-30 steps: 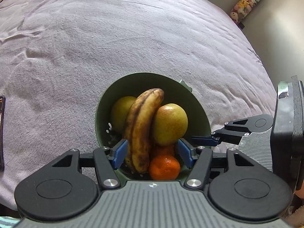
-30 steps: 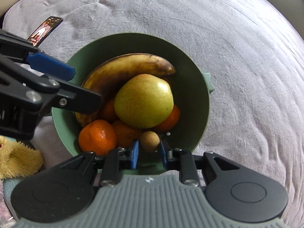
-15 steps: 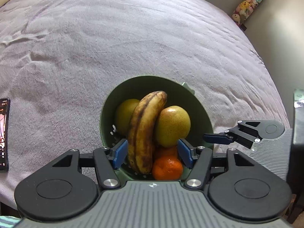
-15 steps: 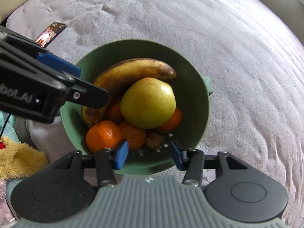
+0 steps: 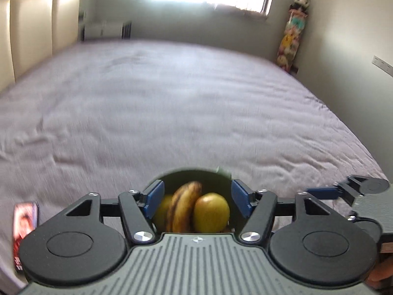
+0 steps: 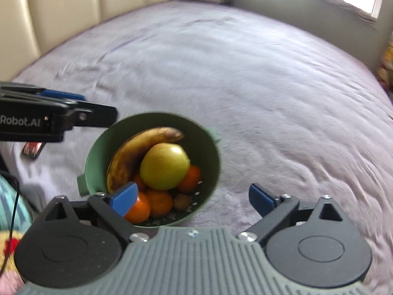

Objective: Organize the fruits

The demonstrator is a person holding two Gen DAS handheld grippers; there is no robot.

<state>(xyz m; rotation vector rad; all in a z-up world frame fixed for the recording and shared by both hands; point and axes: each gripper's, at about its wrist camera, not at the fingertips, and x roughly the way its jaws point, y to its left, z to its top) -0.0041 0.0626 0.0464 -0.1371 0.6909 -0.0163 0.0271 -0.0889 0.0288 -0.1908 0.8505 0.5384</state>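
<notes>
While its blue pads stand wide apart with nothing pressed between them, the left gripper (image 5: pixel 195 198) hangs over a green bowl (image 5: pixel 194 174) on a bed (image 5: pixel 172 113) spread with a lilac cover; its jaws have just been opening further. Seen through the gap between the pads, a browned banana (image 5: pixel 184 204) lies against a yellow-green apple (image 5: pixel 211 212) inside the bowl, directly ahead of and below the fingers. A phone (image 5: pixel 24 218) lies on the cover off to the gripper's left, and the right gripper (image 5: pixel 343 190) reaches in from the right edge. A column of plush toys (image 5: pixel 292 32) stands in the far corner.

From the right wrist, the right gripper (image 6: pixel 194 196) is released, its jaws having just swung open, nothing held. The bowl (image 6: pixel 211 147) sits ahead and slightly to its left, carrying the banana (image 6: pixel 137 152), the apple (image 6: pixel 165 166), several mandarins (image 6: pixel 161 202) and a small brown fruit (image 6: pixel 181 201) near the bowl's near wall. The left pad overlaps the bowl's near rim in this view; whether it touches cannot be told. The left gripper (image 6: pixel 81 109) juts in from the left, above the bowl's far-left rim.
</notes>
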